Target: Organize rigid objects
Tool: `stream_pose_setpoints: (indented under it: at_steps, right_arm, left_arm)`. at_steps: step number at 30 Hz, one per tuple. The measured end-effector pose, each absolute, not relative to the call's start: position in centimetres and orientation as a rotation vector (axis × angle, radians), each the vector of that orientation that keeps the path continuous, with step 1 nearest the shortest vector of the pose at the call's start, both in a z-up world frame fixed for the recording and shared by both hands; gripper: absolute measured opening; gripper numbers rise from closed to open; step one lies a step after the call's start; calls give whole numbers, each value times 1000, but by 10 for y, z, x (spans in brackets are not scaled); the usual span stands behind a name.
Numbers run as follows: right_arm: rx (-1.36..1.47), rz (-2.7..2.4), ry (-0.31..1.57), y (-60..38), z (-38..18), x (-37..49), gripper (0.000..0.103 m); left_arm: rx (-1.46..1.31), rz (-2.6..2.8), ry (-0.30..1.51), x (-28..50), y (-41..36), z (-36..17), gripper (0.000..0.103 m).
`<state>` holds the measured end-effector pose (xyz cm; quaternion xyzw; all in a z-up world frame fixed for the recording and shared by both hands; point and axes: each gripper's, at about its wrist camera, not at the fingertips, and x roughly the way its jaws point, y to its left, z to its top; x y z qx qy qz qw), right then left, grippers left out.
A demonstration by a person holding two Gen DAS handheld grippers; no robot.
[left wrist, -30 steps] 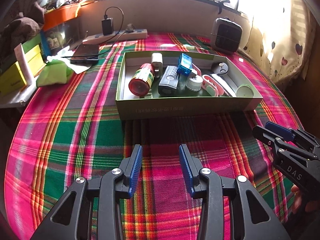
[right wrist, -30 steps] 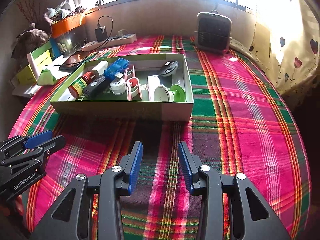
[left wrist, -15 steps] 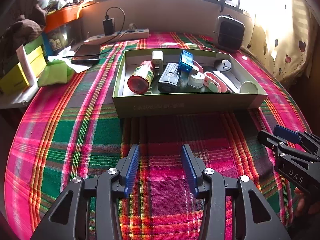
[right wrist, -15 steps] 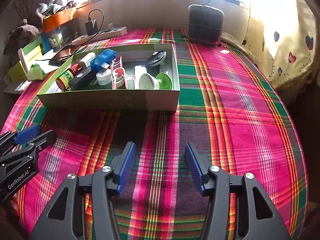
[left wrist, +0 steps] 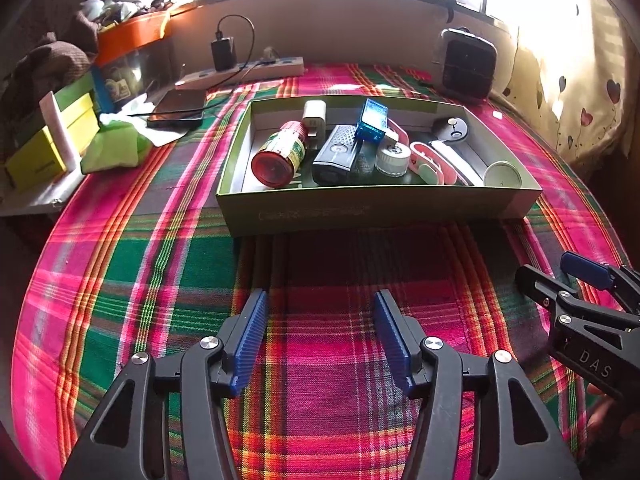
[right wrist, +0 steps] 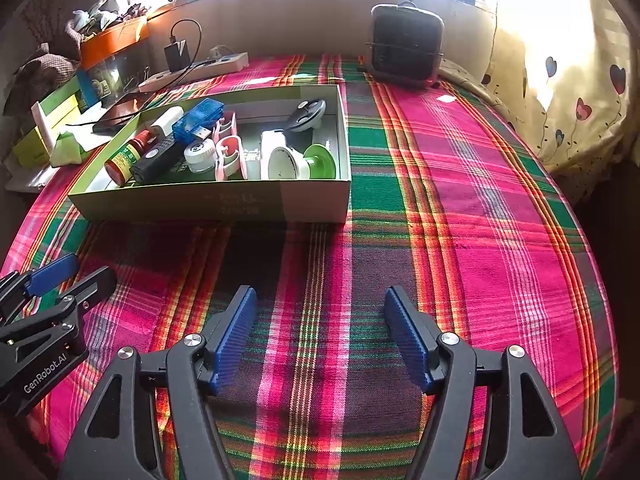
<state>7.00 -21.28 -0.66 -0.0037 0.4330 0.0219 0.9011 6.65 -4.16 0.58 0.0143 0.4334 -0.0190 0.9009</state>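
Note:
A shallow green cardboard box (left wrist: 372, 210) (right wrist: 224, 208) lies on the plaid cloth. Inside it lie a red-capped bottle (left wrist: 278, 154) (right wrist: 126, 156), a black device (left wrist: 336, 154), a blue case (left wrist: 372, 120) (right wrist: 198, 116), a white charger (left wrist: 314, 116), a white jar (left wrist: 392, 158), pink clips (left wrist: 430, 158) (right wrist: 228, 152), a dark round disc (left wrist: 452, 128) (right wrist: 308, 114) and a green-and-white spool (right wrist: 300, 162). My left gripper (left wrist: 318, 338) hovers open over the cloth in front of the box, empty. My right gripper (right wrist: 320, 338) is open too, nearer the box's right end, holding nothing.
A small heater (right wrist: 404, 46) stands at the back right. A power strip (left wrist: 248, 72) with a plugged-in charger, a dark tablet (left wrist: 178, 108), green and yellow boxes (left wrist: 52, 148) and a green pouch (left wrist: 116, 146) crowd the back left. Bare cloth (right wrist: 480, 208) stretches to the right.
Both grippers have opened wider over the second. They have drawn back slightly from the box, and the objects in it have not moved.

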Motion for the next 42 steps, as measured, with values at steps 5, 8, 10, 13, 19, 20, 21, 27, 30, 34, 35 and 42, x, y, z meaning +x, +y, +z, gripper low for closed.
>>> stream_pose_setpoints:
  at_steps: [5, 8, 10, 13, 19, 20, 21, 27, 30, 34, 35, 42]
  right_arm:
    - [-9, 45, 896, -212, -7, 70, 68]
    - [-11, 46, 897, -212, -7, 70, 69]
    - [-10, 46, 897, -212, -7, 70, 69]
    - [-11, 46, 897, -212, -7, 70, 69]
    - [-10, 46, 897, -211, -7, 70, 70]
    - [-11, 46, 897, -211, -7, 70, 70]
    - [-11, 46, 897, -211, -7, 70, 70]
    - [-10, 46, 897, -211, -7, 70, 70]
    - [-11, 46, 897, -211, -7, 70, 70]
    - [-10, 46, 897, -211, -7, 70, 70]
    - [-10, 46, 897, -211, -7, 70, 70]
    - [-10, 46, 897, -212, -7, 70, 70]
  left_arm:
    - [32, -39, 896, 67, -42, 6, 54]
    - [31, -40, 896, 67, -42, 6, 54]
    - [31, -40, 896, 67, -42, 6, 55]
    - [31, -40, 896, 67, -42, 6, 55]
    - [31, -40, 896, 66, -42, 6, 55]
    - [31, -40, 896, 67, -42, 6, 55]
    - [31, -40, 896, 66, -42, 6, 55]
    - [31, -40, 896, 66, -42, 6, 55]
    - [31, -40, 896, 66, -42, 6, 55]
    - [31, -40, 896, 67, -42, 6, 55]
    - [31, -40, 896, 67, -42, 6, 55]
    - [32, -39, 896, 67, -42, 6, 55]
